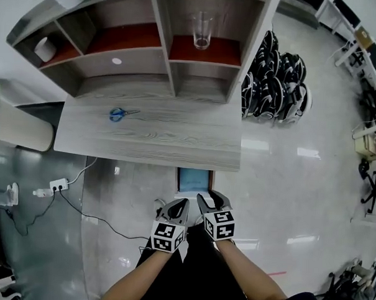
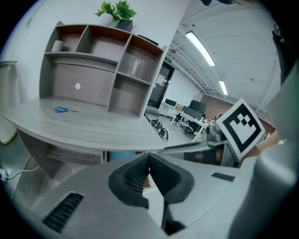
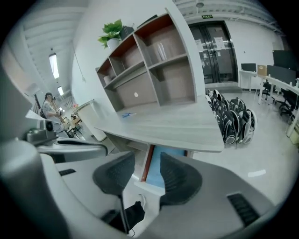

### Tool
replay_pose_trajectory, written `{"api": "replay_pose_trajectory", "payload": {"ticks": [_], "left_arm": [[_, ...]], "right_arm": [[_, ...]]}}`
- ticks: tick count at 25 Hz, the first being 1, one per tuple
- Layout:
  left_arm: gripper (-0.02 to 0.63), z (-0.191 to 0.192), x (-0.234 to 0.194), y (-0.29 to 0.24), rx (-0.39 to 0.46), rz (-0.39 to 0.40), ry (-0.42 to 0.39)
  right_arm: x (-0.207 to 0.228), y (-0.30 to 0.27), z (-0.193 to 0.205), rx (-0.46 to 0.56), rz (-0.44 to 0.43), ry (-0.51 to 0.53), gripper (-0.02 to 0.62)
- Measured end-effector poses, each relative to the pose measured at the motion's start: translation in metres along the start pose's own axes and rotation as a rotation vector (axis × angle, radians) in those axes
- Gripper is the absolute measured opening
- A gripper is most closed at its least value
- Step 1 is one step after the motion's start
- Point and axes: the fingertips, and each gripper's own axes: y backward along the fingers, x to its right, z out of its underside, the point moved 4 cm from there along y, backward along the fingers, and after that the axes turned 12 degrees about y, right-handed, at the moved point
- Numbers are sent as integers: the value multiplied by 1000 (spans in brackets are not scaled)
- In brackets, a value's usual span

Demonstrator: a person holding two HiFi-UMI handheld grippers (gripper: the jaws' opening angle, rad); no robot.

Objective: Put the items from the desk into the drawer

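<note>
One scissors [image 1: 123, 113], one glass [image 1: 202, 30], one open drawer [image 1: 193, 179].

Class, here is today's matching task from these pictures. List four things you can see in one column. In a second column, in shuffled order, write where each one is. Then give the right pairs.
Things
1. scissors
2. glass
3. drawer
4. power strip

Places
A. lying on the floor
B. pulled open below the front edge of the desk
C. flat on the desk top
D. standing in a red-floored shelf compartment

Pairs: 1-C, 2-D, 3-B, 4-A
</note>
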Motion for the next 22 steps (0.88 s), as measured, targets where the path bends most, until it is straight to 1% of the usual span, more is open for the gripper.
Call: {"api": "replay_pose_trajectory", "payload": {"ticks": [3,6,8,10,14,20,22], "left_arm": [[12,-8,13,20,14,15,-12],[14,-18,29,40,38,61,-19],[12,-26,39,51,60,81,-23],[14,-35,46,62,97,80,-17],[14,-64,54,85,203,65,1],[14,-105,61,114,311,54,-50],[14,-116,60,123,336,43,-73]], "right_arm": [[-7,29,-18,46,7,14,181],[-17,52,-39,94,13,50,175],[-24,65,-53,130,20,76,153],[-30,77,-64,163,21,93,141],[-46,94,-89,215,17,120,115],[-67,121,-133,319,30,152,25],[-74,128,-149,351,35,164,18]]}}
